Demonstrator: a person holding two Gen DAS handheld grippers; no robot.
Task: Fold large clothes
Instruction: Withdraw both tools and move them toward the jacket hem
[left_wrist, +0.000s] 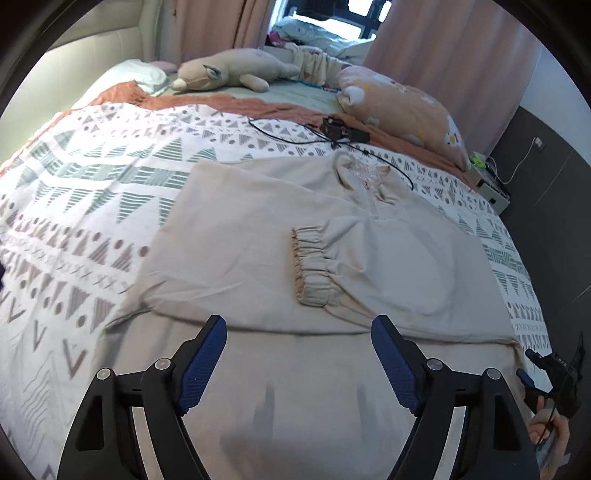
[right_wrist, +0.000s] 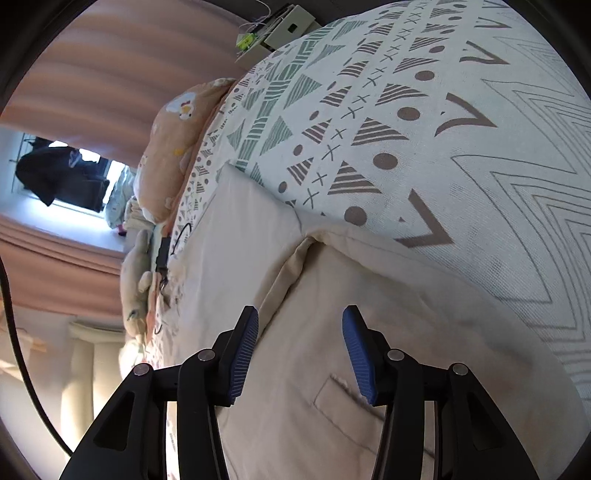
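Patterned bedding covered the bed, triangles and dots everywhere, and the beige garment lay spread flat across its middle. One sleeve was folded in over the body, its gathered cuff resting on the cloth. Up by the collar sat a black device with its cable; a plush toy and a peach pillow lay near the headboard. The left gripper hovered over the near hem, jaws spread wide, gripping nothing. The right gripper, rolled sideways, was likewise released, above the garment's folded edge beside a patch pocket.
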